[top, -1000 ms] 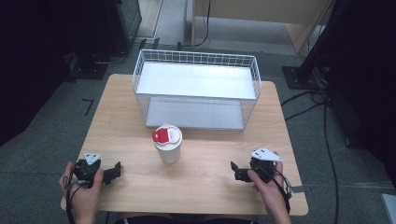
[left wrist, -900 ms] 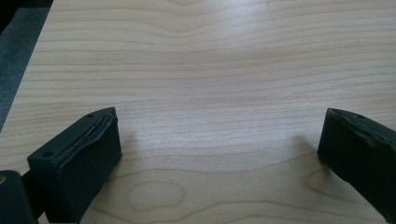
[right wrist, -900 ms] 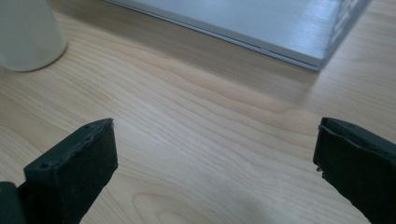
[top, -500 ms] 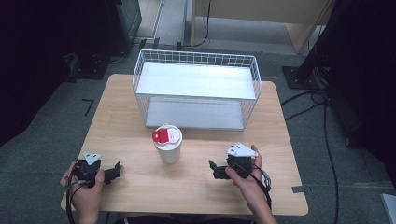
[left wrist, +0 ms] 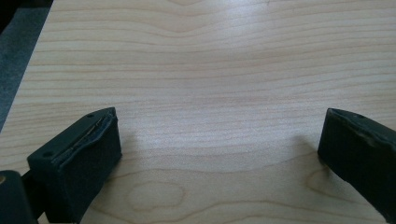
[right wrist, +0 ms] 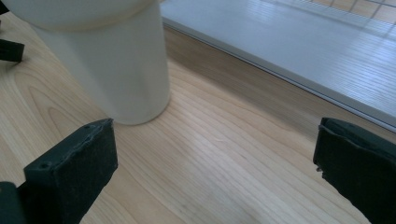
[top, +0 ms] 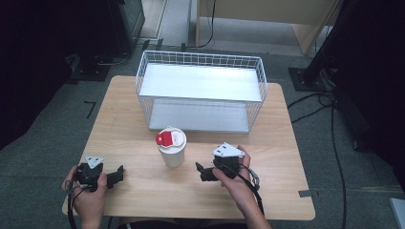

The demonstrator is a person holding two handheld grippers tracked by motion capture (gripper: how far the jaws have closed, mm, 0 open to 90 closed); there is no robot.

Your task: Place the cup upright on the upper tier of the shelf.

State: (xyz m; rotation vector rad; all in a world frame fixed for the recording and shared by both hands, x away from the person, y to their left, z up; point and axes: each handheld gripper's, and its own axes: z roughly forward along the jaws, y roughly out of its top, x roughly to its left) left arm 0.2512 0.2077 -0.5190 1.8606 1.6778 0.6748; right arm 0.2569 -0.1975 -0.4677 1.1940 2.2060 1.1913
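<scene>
Just ahead of the right gripper (top: 203,171), the cream plastic cup with a white lid and red flip tab (top: 171,147) stood upright on the pale wooden table (top: 282,191), near the jaws but not touching them. In the right gripper view the cup's wall (right wrist: 112,60) sat beyond the left-hand finger (right wrist: 74,172) rather than between the two, and the fingers were wide apart, which suggested a sideways approach lined up low on the body for a grasp. The left gripper (top: 113,175) lay low at the table's near edge, well apart from the cup, its fingers (left wrist: 79,154) likewise spread with nothing but bare wood between them, probably parked out of the way. Beyond the cup stood a white wire basket rack with two grey shelves (top: 200,90), its lower shelf (right wrist: 299,51) close behind the right fingers' path. Nothing lay between gripper and cup; the rack's front was the one thing to crowd a forward push.
</scene>
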